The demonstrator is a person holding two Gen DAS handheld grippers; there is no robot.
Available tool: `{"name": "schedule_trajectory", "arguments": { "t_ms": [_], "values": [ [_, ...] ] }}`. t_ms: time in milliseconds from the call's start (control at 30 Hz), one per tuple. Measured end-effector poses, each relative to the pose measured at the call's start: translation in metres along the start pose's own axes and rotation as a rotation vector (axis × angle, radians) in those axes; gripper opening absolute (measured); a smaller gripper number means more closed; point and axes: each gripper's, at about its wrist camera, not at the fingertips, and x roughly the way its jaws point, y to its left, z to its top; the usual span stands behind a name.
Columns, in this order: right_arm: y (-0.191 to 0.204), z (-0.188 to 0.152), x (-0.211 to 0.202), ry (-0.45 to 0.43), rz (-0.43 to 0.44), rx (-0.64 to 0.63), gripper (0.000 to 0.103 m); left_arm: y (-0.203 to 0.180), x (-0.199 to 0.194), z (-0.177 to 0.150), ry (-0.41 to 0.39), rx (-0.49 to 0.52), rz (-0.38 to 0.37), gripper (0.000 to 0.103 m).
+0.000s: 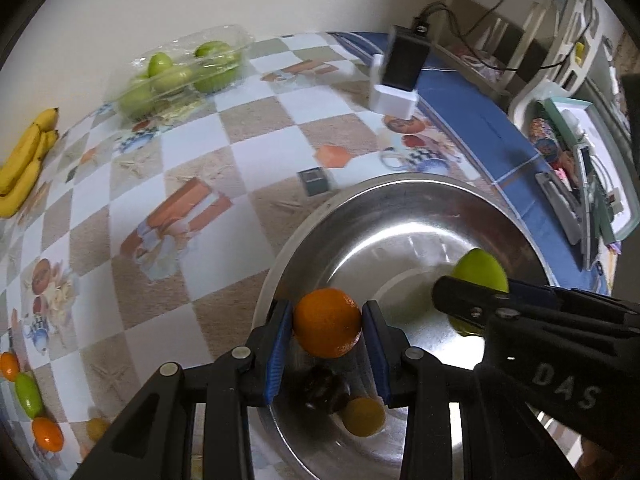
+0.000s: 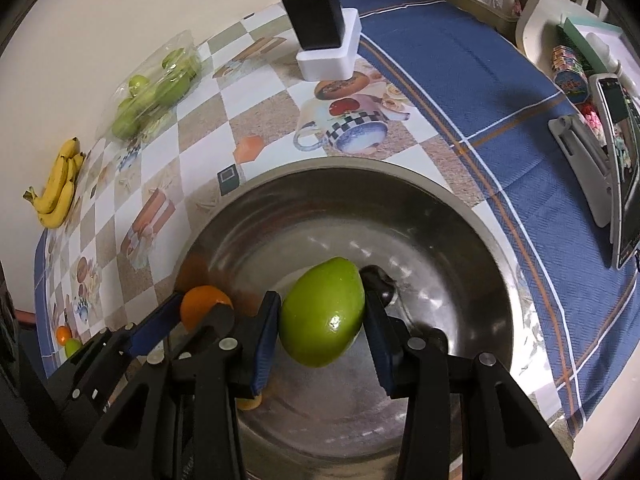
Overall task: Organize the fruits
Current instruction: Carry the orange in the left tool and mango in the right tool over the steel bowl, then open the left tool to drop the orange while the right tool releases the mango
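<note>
A: Steel bowl [image 1: 516, 236], round, shiny, wide rim — taking it as the landmark. Count of fruit inside?

B: Two lying loose on its floor, seen past the left gripper [image 1: 327, 334]: one dark round fruit [image 1: 326, 390], one small yellow one [image 1: 364, 416], just beside each other. Two more held above the floor: one orange [image 1: 327, 322], one green fruit [image 2: 322, 312].

A: Tool state?

B: Left gripper's blue pads are clamped on the orange, one on each flank. Right gripper [image 2: 322, 320] is clamped on the green fruit the same way. Both point steeply down into the bowl, side by side, left one toward the bowl's near-left rim.

A: Outside the bowl?

B: Far left of it, against the wall: one bunch of bananas [image 1: 24, 164], exact number hard to tell. Beyond the bowl toward the wall, one clear plastic tray [image 1: 180, 72], crinkled, with several green fruits; I cannot count them surely. Near-left of the bowl, at the table edge: two small orange fruits [image 1: 48, 434] and one green oval [image 1: 28, 396] between them.

A: Surfaces?

B: Green fruit smooth, glossy, egg-shaped. Orange dimpled, round. Under the bowl, a glossy checked tablecloth [image 1: 192, 148] printed with mugs; right of the bowl, woven blue cloth [image 2: 460, 64]. Beyond the bowl, one black box [image 2: 314, 12] in a white stand.
</note>
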Motion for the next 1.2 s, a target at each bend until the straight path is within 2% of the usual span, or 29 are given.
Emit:
{"name": "schedule_trajectory", "arguments": {
  "t_ms": [367,633,800,967,1100,1200],
  "values": [
    [0.024,-0.006,0.002,0.009,0.016,-0.068,0.044,0.054,-0.002,-0.006,0.011,-0.176,-0.012,0.039],
    [0.037,-0.01,0.01,0.037,0.004,-0.116,0.044,0.062,-0.006,-0.007,0.028,-0.216,-0.051,0.039],
    [0.041,-0.011,0.011,0.045,-0.005,-0.131,0.044,0.066,-0.008,-0.008,0.047,-0.241,-0.073,0.044],
    [0.044,-0.009,0.005,0.039,0.017,-0.134,0.044,0.071,-0.017,-0.007,0.048,-0.273,-0.09,0.046],
    [0.049,-0.007,-0.006,0.012,0.031,-0.144,0.044,0.076,-0.03,-0.006,0.045,-0.284,-0.076,0.046],
    [0.059,-0.006,-0.016,-0.01,0.031,-0.161,0.044,0.086,-0.041,-0.008,0.052,-0.31,-0.028,0.046]
  ]
}}
